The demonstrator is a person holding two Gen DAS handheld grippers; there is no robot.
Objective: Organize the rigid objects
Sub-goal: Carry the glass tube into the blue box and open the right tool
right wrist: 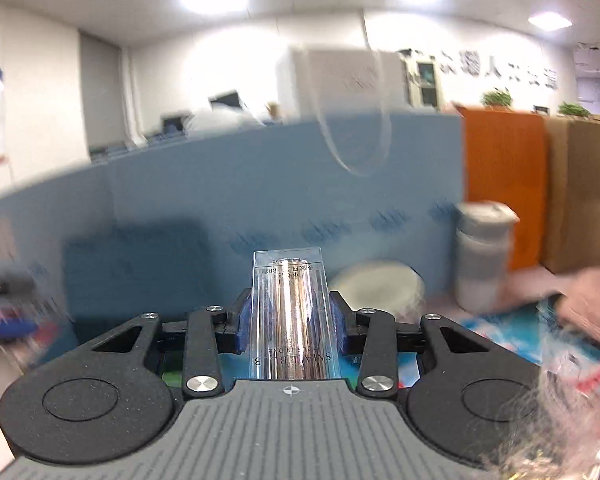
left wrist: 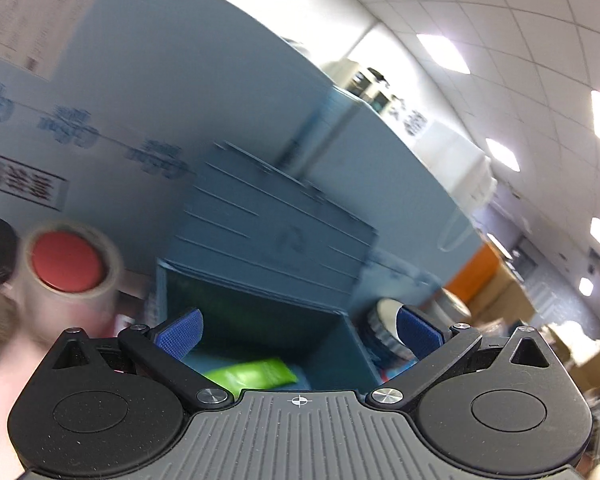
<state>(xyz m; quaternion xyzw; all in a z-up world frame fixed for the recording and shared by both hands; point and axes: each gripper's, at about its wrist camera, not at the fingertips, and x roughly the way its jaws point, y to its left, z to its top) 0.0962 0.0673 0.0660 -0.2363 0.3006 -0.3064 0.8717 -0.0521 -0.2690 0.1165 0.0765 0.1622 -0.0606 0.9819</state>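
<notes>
Blue partition wall (left wrist: 148,92) fills the ground ahead of both tools; printed characters on it, too smeared to read.

Blue storage bin (left wrist: 268,232), one, straight ahead of the left gripper (left wrist: 298,334), lid tipped back, mouth open just past the fingertips. Inside, below the tool's nose: one green packet (left wrist: 256,374).

Left gripper spread wide, nothing between its blue pads (left wrist: 180,334).

Right gripper (right wrist: 291,320) closed firmly on one clear plastic box (right wrist: 288,312), which stands between the pads and projects forward past them. Contents look like thin coppery rods; cannot tell what they are.

Counted: one red-capped jar (left wrist: 66,262), ahead-left of the left tool. One flat round white-lidded tin (right wrist: 374,286), ahead-right of the right tool. One stack of white tubs (right wrist: 482,252), further right. A bare hand (right wrist: 592,306) at the far right edge.

Judgement: transport step, box lifted and on its way to a place. Next move likely calls for carrying it across to the bin's open mouth, lowering it beside the packet, then releasing. Heavy motion blur, so positions are rough.
</notes>
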